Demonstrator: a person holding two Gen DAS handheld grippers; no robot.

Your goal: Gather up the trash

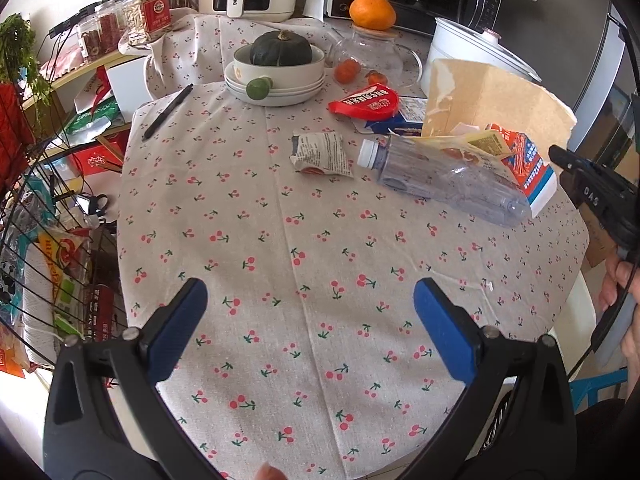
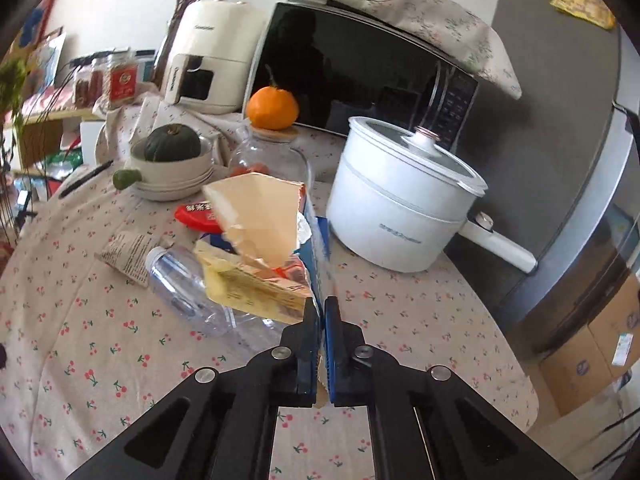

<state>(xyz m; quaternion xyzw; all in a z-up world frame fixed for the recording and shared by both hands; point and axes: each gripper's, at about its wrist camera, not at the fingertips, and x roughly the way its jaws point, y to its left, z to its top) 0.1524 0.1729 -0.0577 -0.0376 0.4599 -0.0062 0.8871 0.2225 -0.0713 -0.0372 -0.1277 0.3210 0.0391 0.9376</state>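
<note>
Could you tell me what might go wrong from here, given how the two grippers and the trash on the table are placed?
1. The right gripper pinches only an edge of the brown paper bag; that edge looks torn and could rip further.
2. Wrappers stick out of the bag's mouth and may spill over the plastic bottle.
3. Swinging the bag could hit the glass teapot with the orange balanced on its lid. The left gripper is open, too far to help.

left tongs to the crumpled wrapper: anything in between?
Nothing. In the left wrist view the open left tongs and the crumpled wrapper are separated only by bare cherry-print tablecloth. The plastic bottle lies off to the right.
</note>
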